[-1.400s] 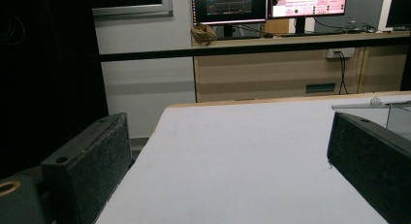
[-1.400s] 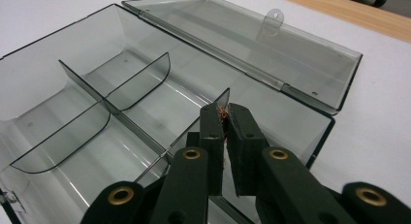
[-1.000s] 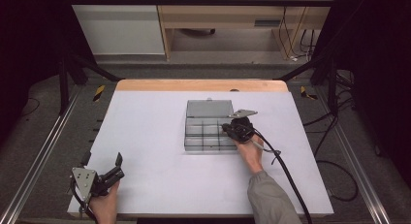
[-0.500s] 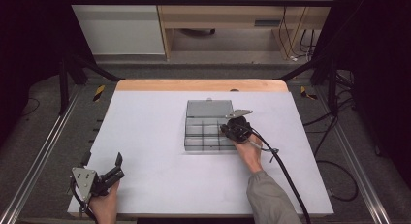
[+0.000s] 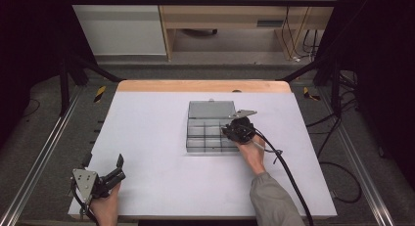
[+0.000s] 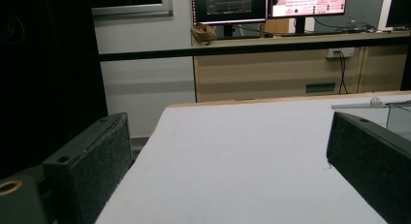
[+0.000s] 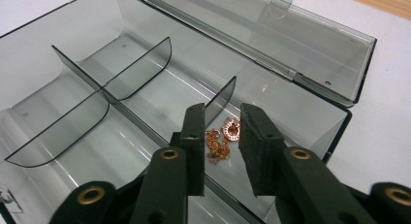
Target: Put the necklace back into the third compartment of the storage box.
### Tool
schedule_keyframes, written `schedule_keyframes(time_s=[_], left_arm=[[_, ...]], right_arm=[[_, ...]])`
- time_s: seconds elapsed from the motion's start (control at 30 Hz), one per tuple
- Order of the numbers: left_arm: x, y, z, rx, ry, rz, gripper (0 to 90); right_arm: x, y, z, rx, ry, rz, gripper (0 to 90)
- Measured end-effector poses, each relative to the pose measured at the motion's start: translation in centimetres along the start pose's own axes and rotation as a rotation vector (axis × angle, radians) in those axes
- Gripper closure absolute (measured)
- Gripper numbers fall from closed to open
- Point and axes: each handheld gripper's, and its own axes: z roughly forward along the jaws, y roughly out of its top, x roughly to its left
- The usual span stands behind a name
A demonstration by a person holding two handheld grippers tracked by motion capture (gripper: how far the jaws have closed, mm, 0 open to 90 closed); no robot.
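A: Lower left of the high view: the left gripper (image 5: 113, 172), jaws wide apart, empty, by the table (image 5: 147, 138) corner, bare surface ahead.

B: Centre?

A: The clear box (image 5: 210, 130), lid open. Right gripper (image 7: 220, 136), part open, grips nothing; gold necklace (image 7: 220, 139) lies between its jaws. No writing legible.

My high view looks forward and down over the whole bench (image 5: 147, 138). Left tool (image 6: 232, 175) camera sits low, facing across it. Right tool (image 7: 220, 136) camera close above the compartment box (image 7: 121, 64), shared with overhead.
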Motion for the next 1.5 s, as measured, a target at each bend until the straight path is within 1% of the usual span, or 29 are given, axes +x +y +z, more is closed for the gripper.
schedule_keyframes(time_s=[0.03, 0.27, 0.37, 0.57, 0.63, 0.67, 0.83, 0.9, 0.97, 1.07, 1.13, 1.17, 1.23, 1.3, 1.33, 1.37, 1.4, 1.43, 1.5], left_arm=[[0.0, 0.0, 0.0, 0.000, 0.000, 0.001, 2.4], [0.0, 0.0, 0.0, 0.001, 0.000, 0.001, 2.4], [0.0, 0.0, 0.0, 0.001, 0.000, 0.001, 2.4], [0.0, 0.0, 0.0, 0.002, 0.000, 0.003, 2.4], [0.0, 0.0, 0.0, 0.002, 0.000, 0.004, 2.5], [0.0, 0.0, 0.0, 0.003, 0.000, 0.004, 2.4], [0.0, 0.0, 0.0, 0.003, 0.000, 0.005, 2.4], [0.0, 0.0, 0.0, 0.003, 0.000, 0.005, 2.4], [0.0, 0.0, 0.0, 0.003, -0.001, 0.005, 2.5], [0.0, 0.0, 0.0, 0.003, -0.001, 0.004, 2.5], [0.0, 0.0, 0.0, 0.003, -0.001, 0.003, 2.4], [0.0, 0.0, 0.0, 0.003, -0.001, 0.004, 2.4], [0.0, 0.0, 0.0, 0.004, -0.001, 0.005, 2.4], [0.0, 0.0, 0.0, 0.005, -0.001, 0.006, 2.3], [-0.1, 0.0, 0.0, 0.005, -0.001, 0.007, 2.3], [-0.1, 0.0, 0.0, 0.005, -0.001, 0.007, 2.3], [-0.1, 0.0, 0.0, 0.005, -0.001, 0.007, 2.3], [-0.1, 0.0, 0.0, 0.006, -0.001, 0.007, 2.3], [-0.1, 0.0, 0.0, 0.005, -0.001, 0.008, 2.3]], right_arm=[[0.0, 0.0, -0.1, 0.005, 0.000, 0.011, 67.1], [0.0, 0.2, -0.5, -0.014, 0.021, 0.020, 61.7], [0.2, 0.4, -1.0, -0.024, 0.025, 0.008, 61.6], [0.4, 0.7, -2.1, -0.025, 0.040, -0.018, 59.7], [0.6, 0.7, -2.6, -0.025, 0.041, -0.017, 59.4], [0.5, 0.7, -2.8, -0.031, 0.040, -0.023, 59.2], [0.6, 0.6, -4.1, -0.047, 0.050, -0.020, 54.5], [0.5, 0.6, -4.4, -0.051, 0.056, -0.023, 49.2], [0.5, 0.5, -4.8, -0.046, 0.051, -0.033, 46.0], [0.8, 0.6, -5.6, -0.044, 0.030, -0.046, 40.1], [1.0, 0.7, -6.2, -0.062, 0.025, -0.053, 36.1], [1.2, 0.5, -7.1, -0.099, 0.020, -0.054, 34.2], [1.3, 0.5, -7.4, -0.105, 0.017, -0.056, 32.9], [1.3, 0.3, -8.2, -0.116, 0.005, -0.054, 30.2], [1.4, 0.0, -9.1, -0.121, -0.013, -0.058, 27.6], [1.4, 0.0, -9.1, -0.121, -0.013, -0.058, 27.6], [1.4, -0.2, -9.5, -0.135, -0.018, -0.054, 27.1], [1.4, -0.7, -10.6, -0.160, -0.031, -0.047, 24.9], [1.5, -0.8, -10.9, -0.165, -0.037, -0.045, 24.0]])
